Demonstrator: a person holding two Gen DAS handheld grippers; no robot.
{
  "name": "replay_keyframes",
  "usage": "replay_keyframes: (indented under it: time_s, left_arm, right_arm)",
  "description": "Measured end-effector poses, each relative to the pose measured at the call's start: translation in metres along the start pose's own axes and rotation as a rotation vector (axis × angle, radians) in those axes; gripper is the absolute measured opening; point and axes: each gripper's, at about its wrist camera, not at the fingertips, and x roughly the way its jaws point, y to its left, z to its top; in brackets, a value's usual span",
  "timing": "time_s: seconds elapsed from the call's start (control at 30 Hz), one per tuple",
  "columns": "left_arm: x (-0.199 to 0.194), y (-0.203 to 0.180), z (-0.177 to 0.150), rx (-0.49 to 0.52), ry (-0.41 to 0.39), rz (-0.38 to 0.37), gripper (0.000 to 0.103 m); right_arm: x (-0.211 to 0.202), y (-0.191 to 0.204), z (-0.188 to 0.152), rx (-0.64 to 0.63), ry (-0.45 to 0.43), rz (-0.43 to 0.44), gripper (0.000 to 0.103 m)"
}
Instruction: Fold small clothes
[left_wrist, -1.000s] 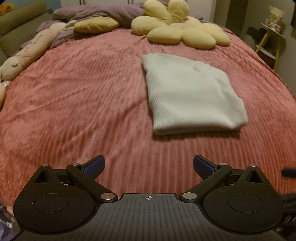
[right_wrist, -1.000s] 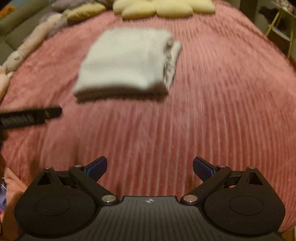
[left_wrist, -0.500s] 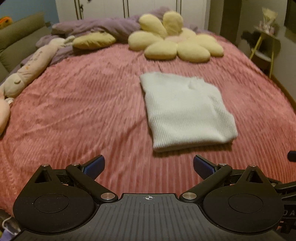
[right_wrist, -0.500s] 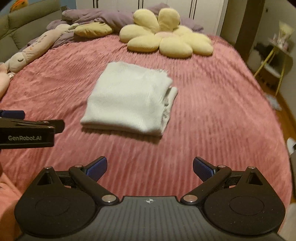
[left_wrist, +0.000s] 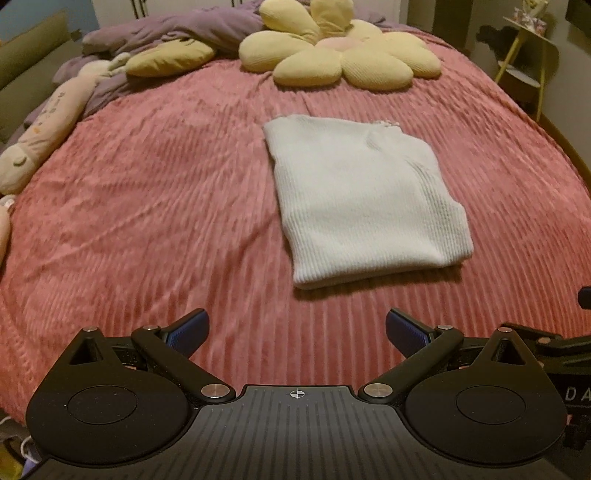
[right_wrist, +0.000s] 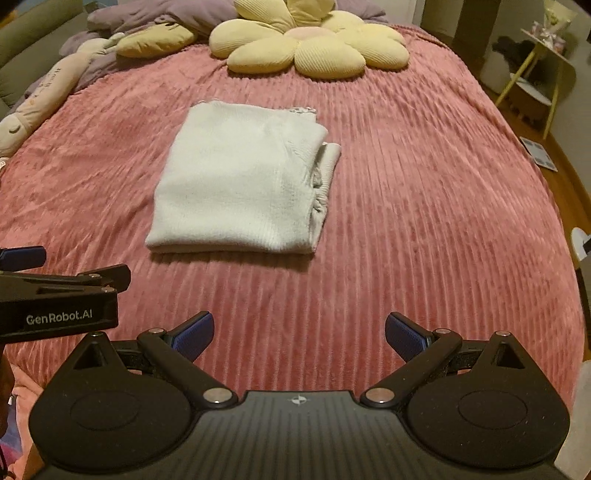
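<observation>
The folded white knit garment, mid-bed, looks soft, light and floppy, best pinched at its near folded edge; left gripper and right gripper both gape, empty.

White ribbed knit garment; pink corduroy-ribbed plush bedspread.

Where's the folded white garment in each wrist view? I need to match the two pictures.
Left wrist: folded white garment right of centre, beyond the open left gripper.
Right wrist: same garment left of centre, beyond the open right gripper.
Shared landmark: yellow flower cushion at the bed's far end.
</observation>
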Motion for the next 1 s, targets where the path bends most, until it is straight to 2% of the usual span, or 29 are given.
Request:
replay_keyframes:
  time_s: [0.53,1.0]
  left_arm:
    - [0.012,-0.005,0.008,0.001,0.05,0.004,0.103]
    - [0.011,-0.004,0.006,0.001,0.051,0.018,0.103]
  right_arm:
    - [0.007,-0.003,0.018,-0.002,0.021,0.004,0.099]
    - [0.011,-0.006,0.018,0.005,0.027,0.0,0.099]
